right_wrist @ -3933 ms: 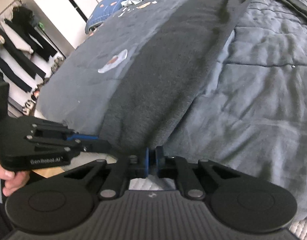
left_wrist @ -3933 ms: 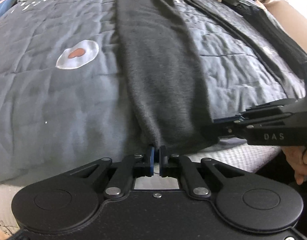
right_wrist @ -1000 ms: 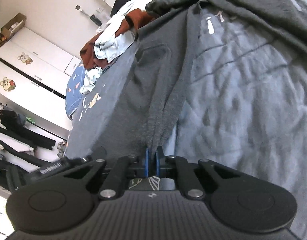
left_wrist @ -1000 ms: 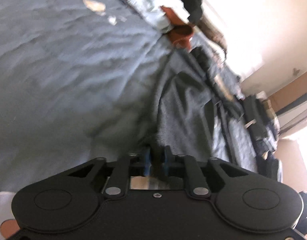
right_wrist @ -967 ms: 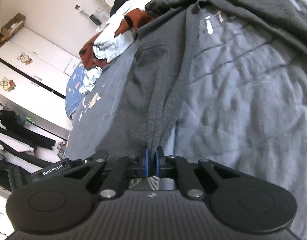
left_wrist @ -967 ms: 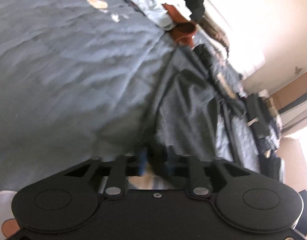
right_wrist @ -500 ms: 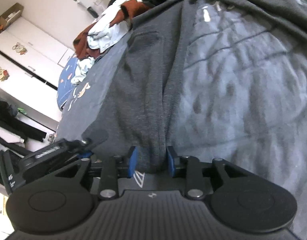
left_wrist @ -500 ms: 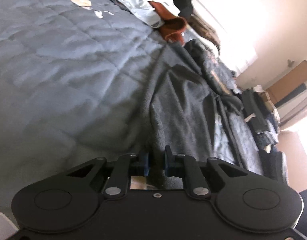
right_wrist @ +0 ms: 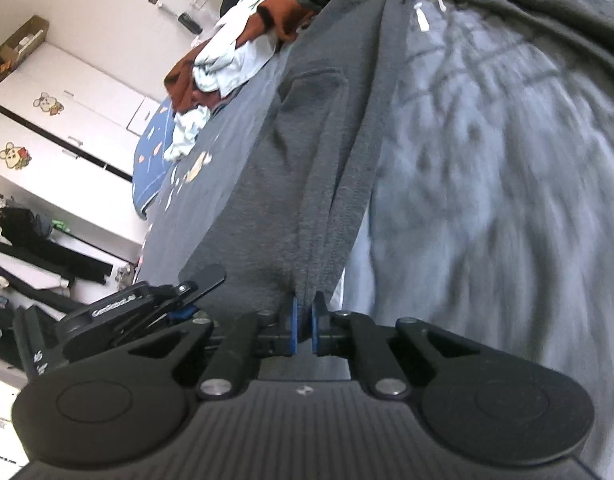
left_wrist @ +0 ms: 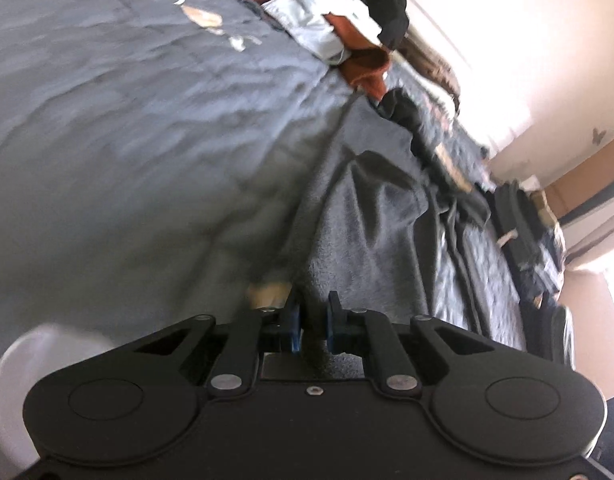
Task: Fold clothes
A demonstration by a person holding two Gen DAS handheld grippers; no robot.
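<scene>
A dark grey pair of sweatpants (right_wrist: 315, 140), with a back pocket and white drawstrings, lies as a long strip on the grey quilt (right_wrist: 487, 160). My right gripper (right_wrist: 303, 330) is shut on the near end of the strip, the fabric bunched between its blue pads. In the left wrist view the same sweatpants (left_wrist: 371, 216) run away to the upper right, and my left gripper (left_wrist: 310, 320) is shut on a fold of their near edge. The left gripper (right_wrist: 205, 280) also shows in the right wrist view, just left of the right one.
A pile of light blue, rust and black clothes (left_wrist: 319, 20) sits at the far end of the quilt (left_wrist: 127, 140). Black folded garments (left_wrist: 519, 216) lie along the bed's right side. White wardrobes (right_wrist: 67, 120), a blue pillow (right_wrist: 151, 152) and hanging dark clothes (right_wrist: 27, 240) stand at left.
The right jaws stood apart around the fabric half a second ago and are now shut on it. The left jaws narrowed onto the fold. Both grippers have shifted along the bed.
</scene>
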